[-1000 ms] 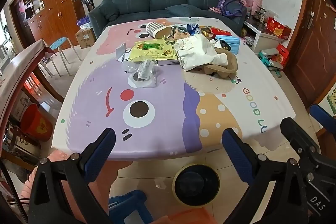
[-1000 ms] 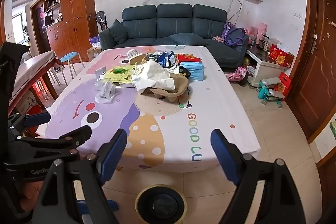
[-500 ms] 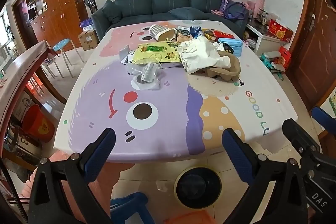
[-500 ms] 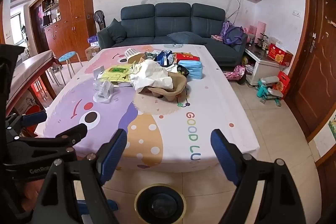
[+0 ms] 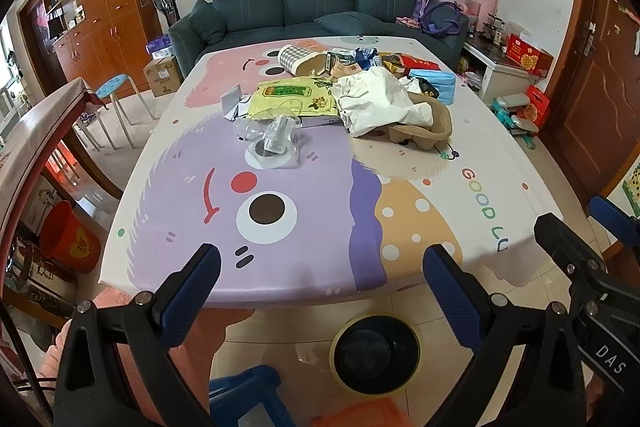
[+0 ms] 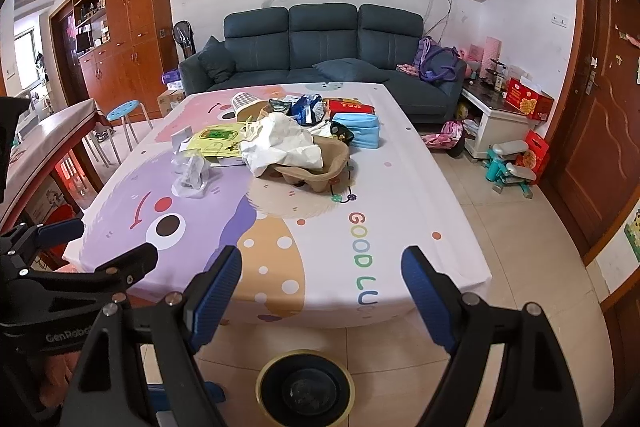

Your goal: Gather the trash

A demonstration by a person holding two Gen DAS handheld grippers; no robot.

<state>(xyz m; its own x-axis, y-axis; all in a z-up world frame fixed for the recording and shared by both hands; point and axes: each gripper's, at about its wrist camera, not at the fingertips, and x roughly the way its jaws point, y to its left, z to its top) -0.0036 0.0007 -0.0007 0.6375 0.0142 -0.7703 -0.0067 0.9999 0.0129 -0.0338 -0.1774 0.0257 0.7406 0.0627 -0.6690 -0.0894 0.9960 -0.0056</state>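
Trash is heaped at the far half of the cartoon-print table (image 5: 304,227): a crumpled clear plastic wrapper (image 5: 276,143) (image 6: 191,173), a yellow packet (image 5: 296,97), a white crumpled bag (image 5: 376,103) (image 6: 286,143) lying in a brown pulp cup tray (image 5: 428,137) (image 6: 320,167), a blue tissue pack (image 6: 356,129) and a checked paper cup (image 5: 298,59). A dark round bin (image 5: 376,351) (image 6: 306,389) stands on the floor below the near edge. My left gripper (image 5: 320,291) and right gripper (image 6: 322,291) hover open before the near edge, both empty.
A blue plastic stool (image 5: 248,395) and something orange sit on the floor by the bin. A wooden table (image 5: 36,131) and a red bucket (image 5: 68,239) stand left. A sofa (image 6: 320,47) is behind the table, a door (image 6: 600,131) at right.
Both grippers have drifted slightly closer to the table; the table appears a little larger in the views. Jaws stay open and nothing on the table has moved.
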